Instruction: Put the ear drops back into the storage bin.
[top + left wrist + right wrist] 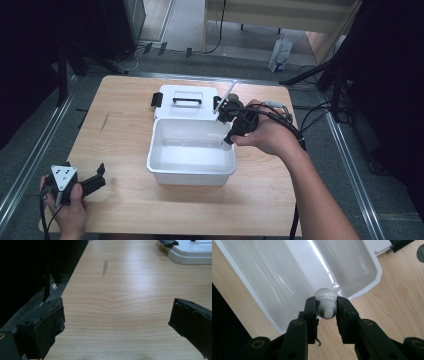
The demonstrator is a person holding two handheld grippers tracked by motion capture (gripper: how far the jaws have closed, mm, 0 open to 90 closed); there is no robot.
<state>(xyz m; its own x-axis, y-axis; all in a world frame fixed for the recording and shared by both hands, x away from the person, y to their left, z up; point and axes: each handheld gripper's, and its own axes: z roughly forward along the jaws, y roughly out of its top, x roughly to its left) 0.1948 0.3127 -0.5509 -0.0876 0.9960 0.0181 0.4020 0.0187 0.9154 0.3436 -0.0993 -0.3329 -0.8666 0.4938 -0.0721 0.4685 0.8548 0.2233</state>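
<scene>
Jaws of my right gripper are clenching a small white bottle by its cap, its long axis pointing down over the near rim of the open white box. My left gripper, jaws released, is resting well apart on the desk.

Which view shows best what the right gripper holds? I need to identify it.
The right gripper view: the right gripper is shut on a small white capped tube above the white box rim. In the high view the hand largely hides the tube. The left gripper view faces bare table.
</scene>
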